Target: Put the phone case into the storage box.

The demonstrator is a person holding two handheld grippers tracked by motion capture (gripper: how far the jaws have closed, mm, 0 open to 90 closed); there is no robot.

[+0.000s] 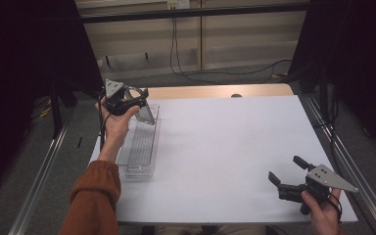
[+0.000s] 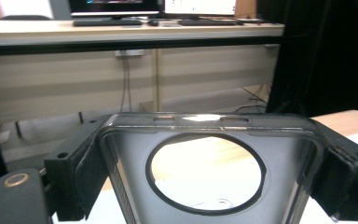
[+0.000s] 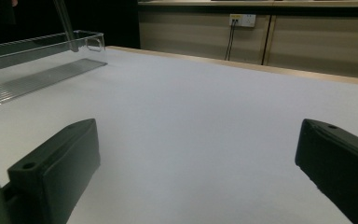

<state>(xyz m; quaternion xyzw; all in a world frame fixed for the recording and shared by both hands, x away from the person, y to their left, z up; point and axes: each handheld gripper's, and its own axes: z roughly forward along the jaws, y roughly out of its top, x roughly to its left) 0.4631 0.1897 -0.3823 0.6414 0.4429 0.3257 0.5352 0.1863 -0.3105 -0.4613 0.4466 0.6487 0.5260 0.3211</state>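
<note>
Right hand-held gripper (image 1: 283,171): nearest the person, low over the white tabletop (image 1: 225,147), well apart from the tray and on the far side of the tabletop from it. Jaws spread wide, nothing between them; the right gripper view confirms bare surface between the jaws.

Clear tray (image 1: 139,142): long, narrow, transparent, ribbed floor. It lies along the tabletop edge on the left-hand side. No contents can be made out in it.

Left hand-held gripper (image 1: 144,105): raised above the far end of the tray, jaws clamped across a clear panel (image 2: 205,177) with a large round opening. The panel hangs tilted, its lower edge at or just inside the tray's far end; contact cannot be confirmed.

Assessment: the step appears to be seating the panel in the tray. Recommended: square the panel to the tray walls, lower it slowly, and keep the clamp firm until it rests. The idle gripper could steady the tray's near end, since light plastic is likely to slide.
</note>
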